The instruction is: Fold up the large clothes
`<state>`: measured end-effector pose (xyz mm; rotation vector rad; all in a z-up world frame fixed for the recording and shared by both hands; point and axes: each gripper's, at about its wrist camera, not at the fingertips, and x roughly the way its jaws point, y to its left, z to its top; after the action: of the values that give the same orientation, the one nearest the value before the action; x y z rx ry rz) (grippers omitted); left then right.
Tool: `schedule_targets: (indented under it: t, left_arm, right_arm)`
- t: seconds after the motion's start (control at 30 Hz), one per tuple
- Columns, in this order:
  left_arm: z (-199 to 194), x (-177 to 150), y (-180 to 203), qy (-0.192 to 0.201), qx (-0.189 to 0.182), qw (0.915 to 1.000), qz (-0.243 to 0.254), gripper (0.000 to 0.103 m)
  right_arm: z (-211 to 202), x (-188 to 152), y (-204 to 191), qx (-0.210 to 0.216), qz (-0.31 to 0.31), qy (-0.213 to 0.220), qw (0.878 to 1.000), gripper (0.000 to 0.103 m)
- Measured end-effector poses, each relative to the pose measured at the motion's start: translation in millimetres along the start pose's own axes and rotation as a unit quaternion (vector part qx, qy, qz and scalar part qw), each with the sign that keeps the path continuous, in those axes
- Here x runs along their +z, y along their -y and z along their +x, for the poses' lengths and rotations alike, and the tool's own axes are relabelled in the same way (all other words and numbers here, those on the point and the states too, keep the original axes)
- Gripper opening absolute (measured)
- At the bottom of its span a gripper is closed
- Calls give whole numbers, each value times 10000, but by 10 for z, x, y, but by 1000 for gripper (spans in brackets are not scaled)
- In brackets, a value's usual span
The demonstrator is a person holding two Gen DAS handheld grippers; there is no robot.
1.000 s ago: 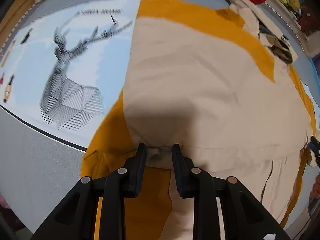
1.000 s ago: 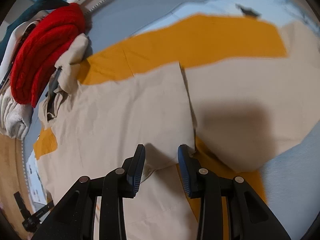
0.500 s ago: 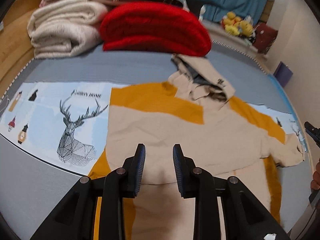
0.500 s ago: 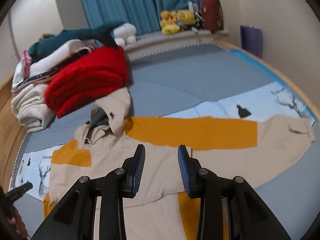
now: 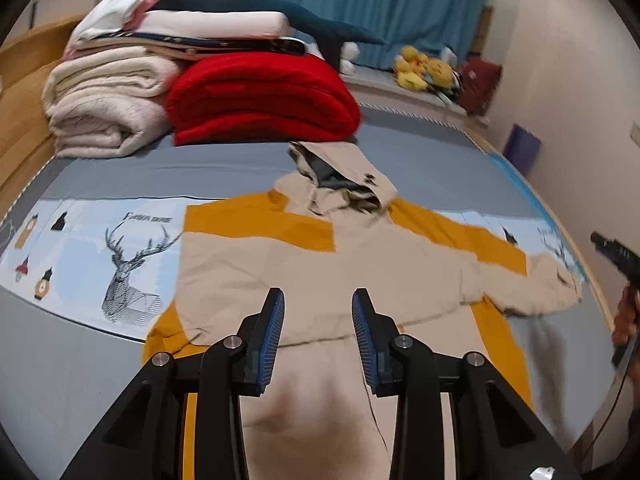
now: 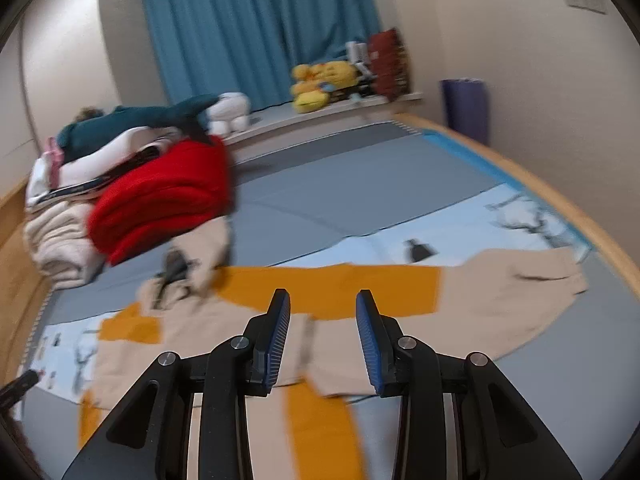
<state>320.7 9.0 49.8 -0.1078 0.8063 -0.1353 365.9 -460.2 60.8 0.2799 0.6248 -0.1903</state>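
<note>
A beige and mustard hooded jacket [image 5: 320, 276] lies flat on the grey mat, hood [image 5: 340, 180] toward the far stack. Its left sleeve is folded across the body; its right sleeve [image 5: 532, 284] stretches out to the right. My left gripper [image 5: 318, 312] is open and empty, raised above the jacket's lower body. My right gripper [image 6: 323, 316] is open and empty, raised above the same jacket [image 6: 248, 336], with the outstretched sleeve [image 6: 508, 288] to its right. The right gripper's tip also shows at the right edge of the left wrist view [image 5: 616, 252].
A folded red blanket [image 5: 260, 96] and a stack of cream and white bedding [image 5: 104, 92] sit behind the hood. A light blue deer-print sheet [image 5: 100, 248] lies under the jacket's left side. Yellow plush toys [image 6: 320, 80] sit on a ledge before blue curtains.
Both grippers have let go of the jacket and lifted up and back, from pressed close on the fabric to high above it. The jaws have opened wider.
</note>
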Motion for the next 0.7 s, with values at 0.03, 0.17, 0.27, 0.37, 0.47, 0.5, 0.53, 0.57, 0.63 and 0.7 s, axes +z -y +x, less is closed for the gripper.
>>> schedule_targets:
  t: [0.03, 0.17, 0.27, 0.37, 0.47, 0.5, 0.53, 0.57, 0.63, 0.7]
  left_arm:
    - [5, -8, 72, 16, 3, 9999, 112, 31]
    - [52, 11, 296, 80, -78, 9991, 408, 31]
    - [136, 35, 382, -1, -162, 9989, 443, 31]
    - [229, 34, 446, -124, -198, 9986, 481, 31]
    - [302, 31, 499, -198, -238, 9983, 501, 28]
    - [333, 35, 513, -225, -243, 9982, 500, 28]
    - [351, 36, 517, -241, -247, 9982, 488, 28]
    - [373, 40, 520, -255, -253, 9983, 466, 28]
    - [419, 42, 526, -289, -267, 9983, 419, 28]
    - [459, 40, 536, -340, -279, 9982, 401, 28]
  right_arm:
    - [-5, 16, 153, -178, -6, 41, 9998, 37]
    - [35, 50, 775, -745, 286, 29, 9968, 37]
    - [98, 39, 1290, -921, 911, -38, 9916, 37]
    - [182, 1, 1684, -987, 1357, -78, 9858, 37]
    - [287, -82, 1977, -1196, 1499, -155, 9813, 37]
    - [341, -112, 2079, -1213, 1580, -199, 9798, 37]
    - [406, -142, 2170, -1221, 1658, -238, 9783, 37]
    - [448, -167, 2250, -1223, 1733, -267, 9769, 37]
    - [550, -237, 2422, -1217, 1924, -344, 9731, 37]
    - [663, -335, 2617, -1159, 2229, -458, 9669, 37]
